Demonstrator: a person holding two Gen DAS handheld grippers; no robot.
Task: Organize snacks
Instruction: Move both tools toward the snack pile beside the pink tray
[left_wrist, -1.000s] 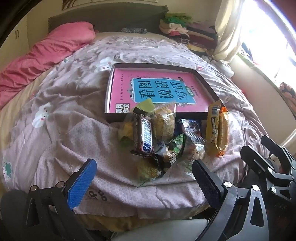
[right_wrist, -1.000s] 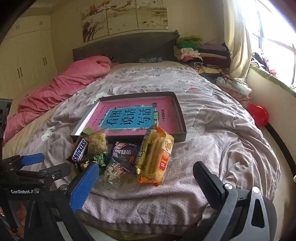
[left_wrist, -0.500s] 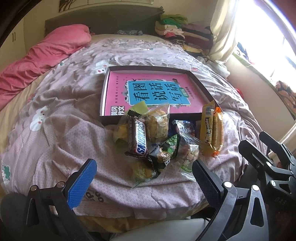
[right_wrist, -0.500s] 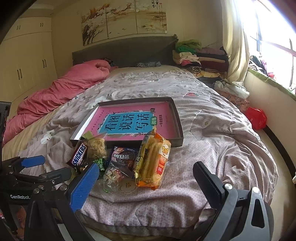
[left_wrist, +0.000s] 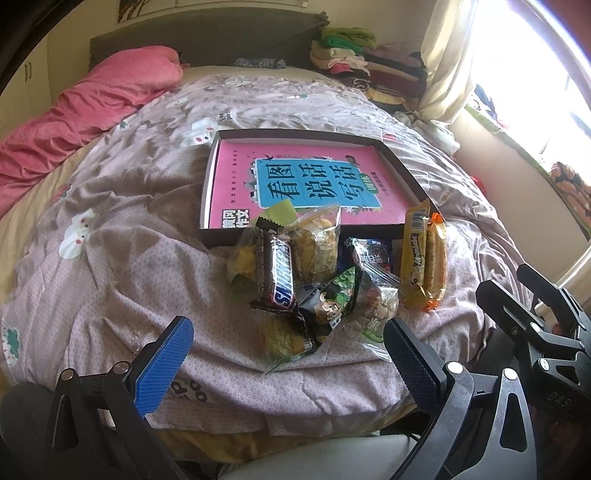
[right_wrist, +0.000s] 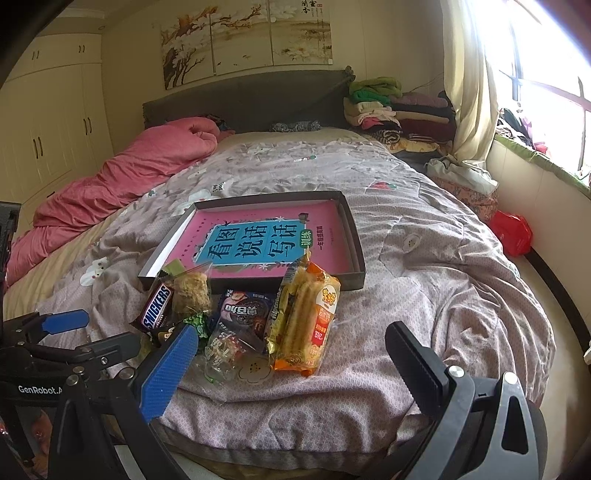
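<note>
Holding both claws, left (left_wrist: 282, 352) and right (right_wrist: 290, 352), wide and empty before the snack pile (left_wrist: 325, 280) beside the tray (right_wrist: 356, 266), I fear the Snickers bar (left_wrist: 275, 275) slides off the crinkly bags.

Snacks (left_wrist: 317, 280) before tray (left_wrist: 402, 173) on bed (left_wrist: 129, 258)

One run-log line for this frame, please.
phase: approach | left tongs: open, empty | right tongs: open, empty | snack pile: on quilt before tray | tray: holds pink book only
</note>
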